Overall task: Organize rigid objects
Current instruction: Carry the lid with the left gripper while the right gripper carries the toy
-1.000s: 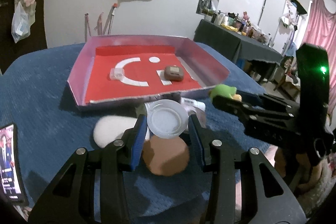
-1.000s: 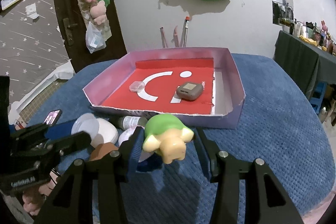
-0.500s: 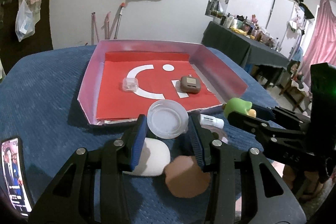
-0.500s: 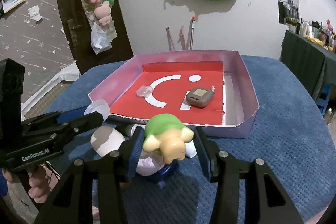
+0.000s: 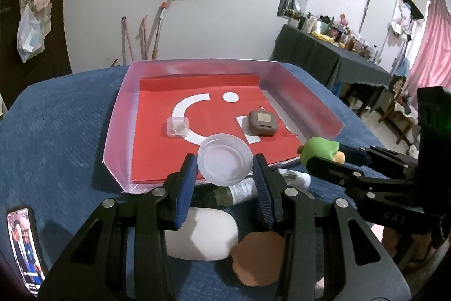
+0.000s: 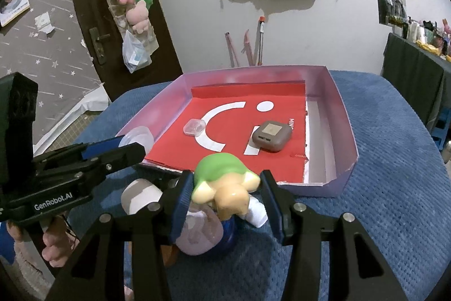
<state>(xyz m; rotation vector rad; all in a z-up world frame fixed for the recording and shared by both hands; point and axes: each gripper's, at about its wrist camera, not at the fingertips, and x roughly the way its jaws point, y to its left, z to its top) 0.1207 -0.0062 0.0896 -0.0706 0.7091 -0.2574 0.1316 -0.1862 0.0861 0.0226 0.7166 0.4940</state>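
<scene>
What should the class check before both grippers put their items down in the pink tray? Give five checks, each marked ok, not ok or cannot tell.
1. Left gripper shut on the clear lid: ok.
2. Right gripper shut on the turtle toy: ok.
3. Lid above the pink tray: ok, at its near edge.
4. Turtle toy past the tray's near wall: not ok, short of it.
5. Free floor beside the brown case and small clear box: ok.
</scene>
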